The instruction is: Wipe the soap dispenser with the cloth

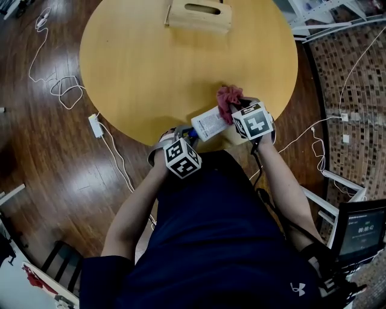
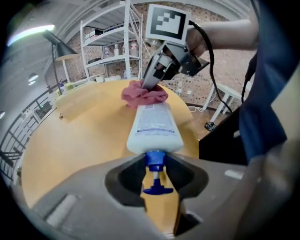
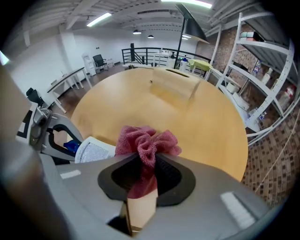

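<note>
A white soap dispenser with a blue pump hangs tilted over the near edge of the round wooden table. My left gripper is shut on its blue pump neck, and the bottle body points away from me. My right gripper is shut on a bunched red cloth. The cloth rests against the bottle's far end. In the right gripper view the cloth bulges out between the jaws, with the bottle just to its left.
A wooden box with a slot stands at the table's far edge. White cables and a power adapter lie on the floor to the left. White shelving stands beyond the table. A small screen sits at the right.
</note>
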Motion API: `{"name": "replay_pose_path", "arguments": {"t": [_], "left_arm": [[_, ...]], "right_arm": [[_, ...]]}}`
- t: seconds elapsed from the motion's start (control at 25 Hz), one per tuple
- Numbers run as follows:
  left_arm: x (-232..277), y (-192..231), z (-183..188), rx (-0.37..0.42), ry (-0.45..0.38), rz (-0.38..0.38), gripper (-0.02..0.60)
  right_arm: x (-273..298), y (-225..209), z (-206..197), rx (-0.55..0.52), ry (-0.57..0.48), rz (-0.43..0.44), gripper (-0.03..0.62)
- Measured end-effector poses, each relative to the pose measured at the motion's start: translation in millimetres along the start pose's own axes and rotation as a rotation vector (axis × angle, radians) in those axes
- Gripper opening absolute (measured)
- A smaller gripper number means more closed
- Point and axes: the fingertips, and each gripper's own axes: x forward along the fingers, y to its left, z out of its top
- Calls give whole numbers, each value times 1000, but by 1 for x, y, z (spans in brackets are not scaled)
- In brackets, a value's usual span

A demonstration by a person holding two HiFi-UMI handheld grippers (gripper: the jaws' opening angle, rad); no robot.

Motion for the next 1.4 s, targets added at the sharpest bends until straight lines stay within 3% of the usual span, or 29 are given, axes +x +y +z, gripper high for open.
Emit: {"name": "replay_pose_path", "arguments": {"t": [0.04,0.12,0.2,0.28,0.4,0.6,0.68,0.84,1.0,1.08,1.2,1.4], "left_arm": [[0,0,-1,-4,1,-4,133],[-1,1,-3,-18,3,-9,133],[-2,2,-4,-27,11,-11,133],[-3,1,-5,-25,19,-13,133],[-6,0,-5,-24,18,-9,135],[-7,1,-9,-33,20,-2,135],[-7,2,-10,-34,23,-2,135],[-6,2,-13,-35,36,-6,135],[-6,4,-16,-60,40,-12,135],[-6,5,-16,-56,43,-9,135],[-7,4,-15,-59,35,-5,137],[-7,5,-16,-67,29,0,137]], "right_arm": [[-7,9,7,-2,-24,18,86],[-21,58,22,-36,-97,150,86],[-26,125,24,-136,-130,308,86],[-26,164,15,-242,-127,362,86],[-21,154,4,-217,-145,342,86],[-21,54,-18,-78,-151,121,86],[-22,30,-25,-11,-146,84,84],[-39,56,-19,9,-218,163,86],[-49,149,-16,-178,-251,370,86],[-38,172,-26,-243,-212,411,86],[-28,155,-34,-219,-187,379,86],[-21,76,-42,-78,-164,224,86]]}}
